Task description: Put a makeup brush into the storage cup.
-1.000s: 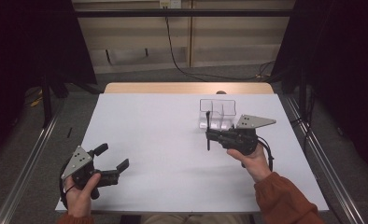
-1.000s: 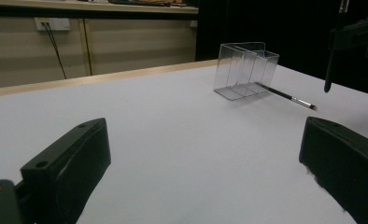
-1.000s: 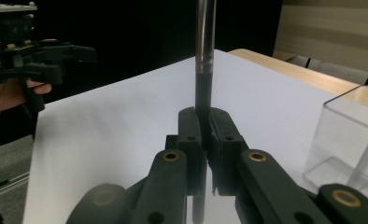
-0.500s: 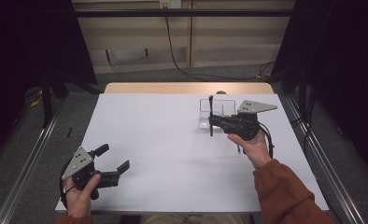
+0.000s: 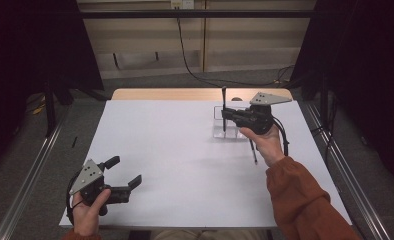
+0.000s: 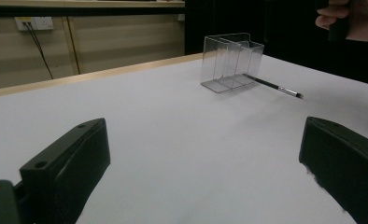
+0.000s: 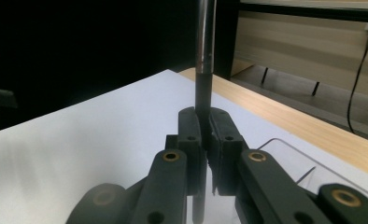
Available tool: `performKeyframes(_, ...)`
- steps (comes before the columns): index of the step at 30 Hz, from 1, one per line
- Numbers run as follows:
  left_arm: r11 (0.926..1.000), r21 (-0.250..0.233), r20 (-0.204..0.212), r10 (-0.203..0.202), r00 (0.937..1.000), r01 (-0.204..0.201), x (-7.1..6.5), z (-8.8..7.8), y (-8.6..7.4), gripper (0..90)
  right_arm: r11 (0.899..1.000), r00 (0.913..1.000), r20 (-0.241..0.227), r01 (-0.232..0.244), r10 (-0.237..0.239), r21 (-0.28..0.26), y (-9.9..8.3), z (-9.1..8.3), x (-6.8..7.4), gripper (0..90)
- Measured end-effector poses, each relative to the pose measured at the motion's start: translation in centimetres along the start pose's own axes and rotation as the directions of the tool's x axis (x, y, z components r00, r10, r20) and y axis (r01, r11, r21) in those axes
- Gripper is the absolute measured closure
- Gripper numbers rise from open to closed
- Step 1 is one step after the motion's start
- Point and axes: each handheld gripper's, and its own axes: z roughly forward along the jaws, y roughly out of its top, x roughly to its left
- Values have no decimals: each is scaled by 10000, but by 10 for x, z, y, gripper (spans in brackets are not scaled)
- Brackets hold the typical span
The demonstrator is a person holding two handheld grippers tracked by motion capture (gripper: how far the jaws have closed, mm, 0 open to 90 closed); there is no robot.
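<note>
White desk (image 5: pixel 175 150), dark curtains either side. Right claw (image 5: pixel 224 114) clamped on dark pen (image 5: pixel 224 107), held upright above clear divided holder (image 5: pixel 225 125) near far edge. Second pen (image 5: pixel 253 151) lies flat just beside holder, under right hand. Left claw (image 5: pixel 125 172) wide, holding nothing, near front-left corner, well apart.

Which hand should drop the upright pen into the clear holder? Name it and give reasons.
Right. The right tongs are shut on the slim dark pen, upright at the clear plastic compartment holder. The left tongs stand open near the white table's front edge, far from it.
</note>
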Motion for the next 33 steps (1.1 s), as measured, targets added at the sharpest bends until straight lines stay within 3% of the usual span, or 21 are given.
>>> performKeyframes(11,10000,10,-23,-4,10000,4,0,0,0,21,10000,9972,745,58,-64,71,15,17,-16,843)
performKeyframes(20,9999,79,-15,130,9999,-130,0,1,0,22,10000,9951,984,-30,34,-40,22,33,-22,843)
performKeyframes(28,9997,121,27,210,9998,-211,-1,1,1,22,9995,9896,1410,-306,302,8,19,42,-31,843)
performKeyframes(33,9998,121,33,152,9999,-152,0,1,0,21,9996,9890,1447,-299,294,13,17,43,-33,842)
